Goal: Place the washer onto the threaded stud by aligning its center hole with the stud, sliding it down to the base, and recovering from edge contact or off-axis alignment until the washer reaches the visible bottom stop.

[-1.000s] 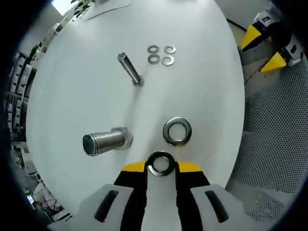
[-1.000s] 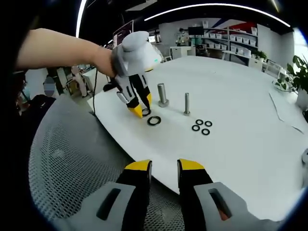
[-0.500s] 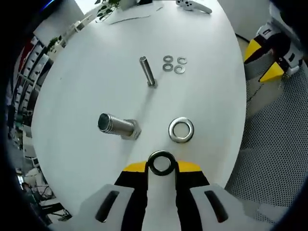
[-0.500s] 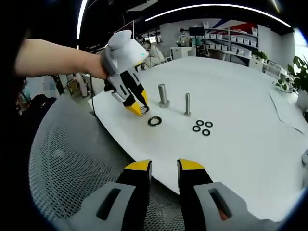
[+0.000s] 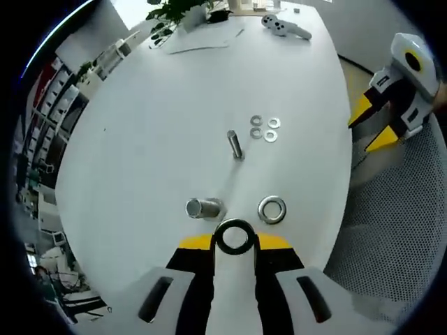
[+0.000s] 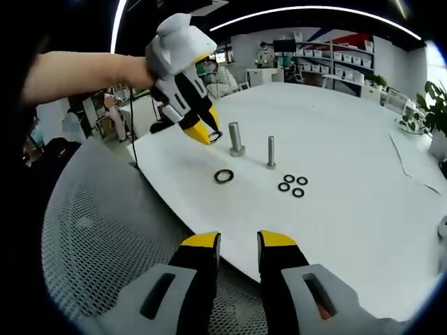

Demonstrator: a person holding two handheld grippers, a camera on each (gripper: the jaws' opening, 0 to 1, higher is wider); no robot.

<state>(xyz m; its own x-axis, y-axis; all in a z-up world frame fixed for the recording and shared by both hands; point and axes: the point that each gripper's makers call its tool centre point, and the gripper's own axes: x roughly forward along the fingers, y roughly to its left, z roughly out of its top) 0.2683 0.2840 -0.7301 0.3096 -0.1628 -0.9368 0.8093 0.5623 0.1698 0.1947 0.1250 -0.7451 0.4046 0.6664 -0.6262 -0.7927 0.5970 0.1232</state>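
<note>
So your washer (image 5: 234,237) is pinched edge-on between the yellow tips of your left gripper (image 5: 234,242), hole facing the camera, up off the white table (image 5: 167,105). In the left gripper view the big threaded stud (image 5: 203,207) sits just past the tips and a bit to the left, and you're looking nearly straight down its top, so its long axis runs almost along your line of sight. That's the relation that matters: the hole needs to shift left and a little farther out to sit over the stud's end, with the washer's face square to that axis or, I'd guess, it'll catch an edge on the threads. In the right gripper view the left gripper (image 6: 204,132) hangs just left of the stud (image 6: 236,138) near its top, so it's by far the closer hand. Your right gripper (image 6: 239,244) is parked well back off the near table edge, jaws a little apart with nothing in them. Also lying around: a spare large washer (image 5: 272,209) flat on the table right of the stud, a thinner stud (image 5: 235,144) farther out, and four small washers (image 5: 264,128) beyond that.
</note>
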